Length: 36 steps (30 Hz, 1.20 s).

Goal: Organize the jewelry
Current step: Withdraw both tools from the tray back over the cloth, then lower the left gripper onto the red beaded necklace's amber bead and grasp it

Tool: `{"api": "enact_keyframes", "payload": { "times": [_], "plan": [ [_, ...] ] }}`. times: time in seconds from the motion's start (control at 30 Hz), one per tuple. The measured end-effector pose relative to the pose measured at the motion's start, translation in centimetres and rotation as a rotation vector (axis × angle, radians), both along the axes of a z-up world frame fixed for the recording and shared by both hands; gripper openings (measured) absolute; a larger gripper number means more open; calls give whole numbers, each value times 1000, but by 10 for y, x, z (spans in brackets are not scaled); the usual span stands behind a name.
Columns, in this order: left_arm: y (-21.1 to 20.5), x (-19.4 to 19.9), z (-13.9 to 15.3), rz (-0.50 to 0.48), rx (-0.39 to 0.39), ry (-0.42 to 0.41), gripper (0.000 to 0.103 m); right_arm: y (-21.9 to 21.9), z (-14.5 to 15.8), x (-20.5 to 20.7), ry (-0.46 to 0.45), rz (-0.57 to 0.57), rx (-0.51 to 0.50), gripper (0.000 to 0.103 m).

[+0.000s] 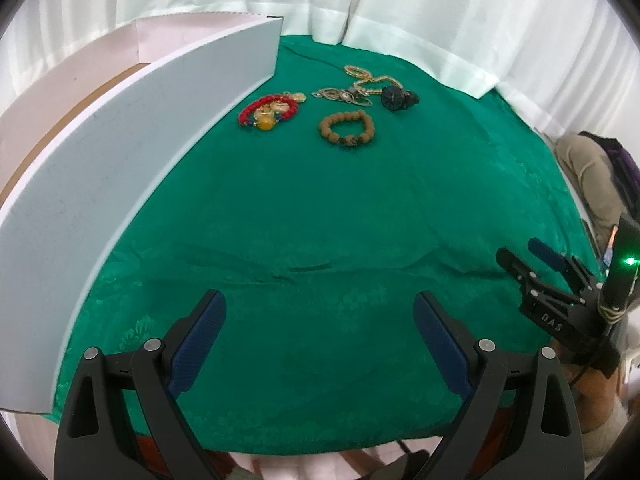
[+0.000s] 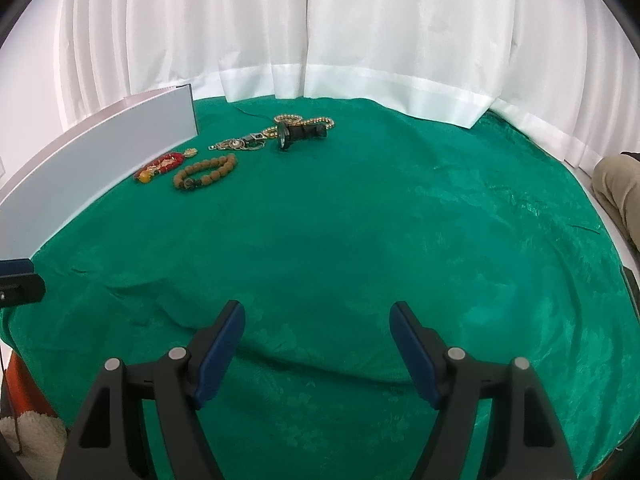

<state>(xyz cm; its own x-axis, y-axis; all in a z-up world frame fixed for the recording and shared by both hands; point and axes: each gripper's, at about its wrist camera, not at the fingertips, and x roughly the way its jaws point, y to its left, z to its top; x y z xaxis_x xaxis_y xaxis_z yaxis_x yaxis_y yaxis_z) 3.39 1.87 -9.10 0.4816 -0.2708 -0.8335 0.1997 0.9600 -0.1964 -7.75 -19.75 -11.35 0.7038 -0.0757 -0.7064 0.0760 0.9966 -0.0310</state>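
Jewelry lies in a loose cluster at the far left of a green cloth [image 1: 320,208] that covers the table, just right of a white box [image 1: 132,152] whose long side wall runs along the cloth's left edge. Nearest the box wall is a red bead bracelet [image 1: 267,113] with yellow and gold charms. To its right, a little apart, sits a brown wooden bead bracelet [image 1: 347,129]. Beyond these lies a tangle of gold chains [image 1: 352,87], and at its right end a black wristwatch [image 1: 398,98], which in the right wrist view stands tipped on its side against the chains.

Both grippers hang over the bare near part of the cloth, well apart from the jewelry. The left gripper [image 1: 320,340] has its blue-padded fingers spread wide with nothing between them. The right gripper [image 2: 318,344] likewise has its fingers wide apart and empty; in the left wrist view it shows at the right edge.

White curtains [image 2: 320,40] hang behind the table.
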Motion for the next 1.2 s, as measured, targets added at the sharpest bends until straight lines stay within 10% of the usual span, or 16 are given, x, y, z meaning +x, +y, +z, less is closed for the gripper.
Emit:
{"api": "enact_keyframes", "payload": {
  "times": [0.8, 1.2],
  "plan": [
    [21, 35, -9, 80, -30, -3, 95, -15, -16, 0, 24, -6, 57, 77],
    [-16, 154, -12, 4, 62, -117, 90, -10, -18, 0, 27, -1, 38, 78]
  ]
}}
